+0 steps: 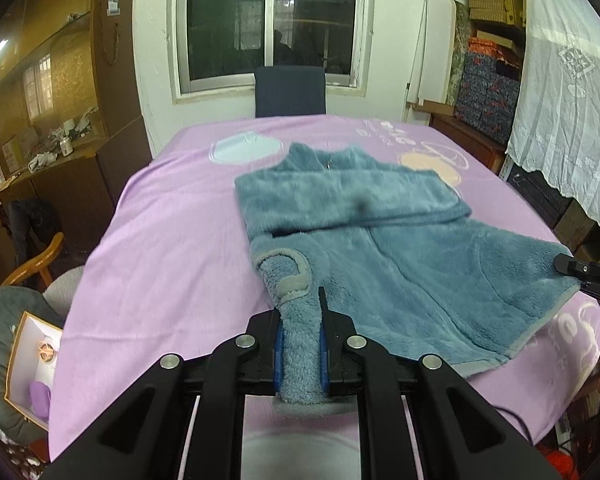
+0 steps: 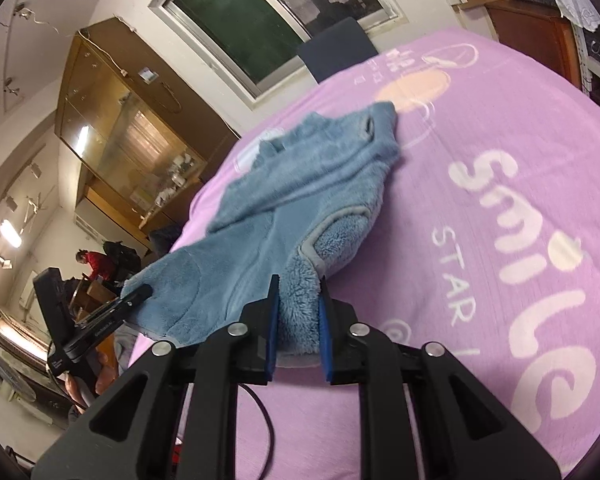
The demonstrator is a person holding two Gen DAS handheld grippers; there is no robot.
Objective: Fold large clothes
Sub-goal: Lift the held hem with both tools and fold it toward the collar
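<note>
You are gripping a blue fleece garment (image 1: 380, 216) with 2 sets of tongs, lifting its near hem off the counter (image 1: 160, 240), which is covered by a lilac printed blanket (image 2: 500, 140). The left tongs (image 1: 300, 344) are clamped nearly closed on a bunched corner of the hem, plush pile squeezed between the blue pads. The right tongs (image 2: 298, 328) are pinching the opposite corner just as tightly. Most of the garment is lying on the blanket beyond the hem, toward the window (image 1: 272, 20), with 1 sleeve already folded across the chest and the collar farthest from you.

The risk from here is probably the thick, slippery pile: if you are pulling the 2 corners unevenly, one could be creeping out of its pads, or the folded sleeve could be sliding off the chest as the hem swings over. The blanket itself may also be dragging and wrinkling under the garment.

Beside the garment, on the blanket, you are seeing large white lettering reading "Smile" with "STAR" beneath it; smaller print near the window is too blurred to read.
</note>
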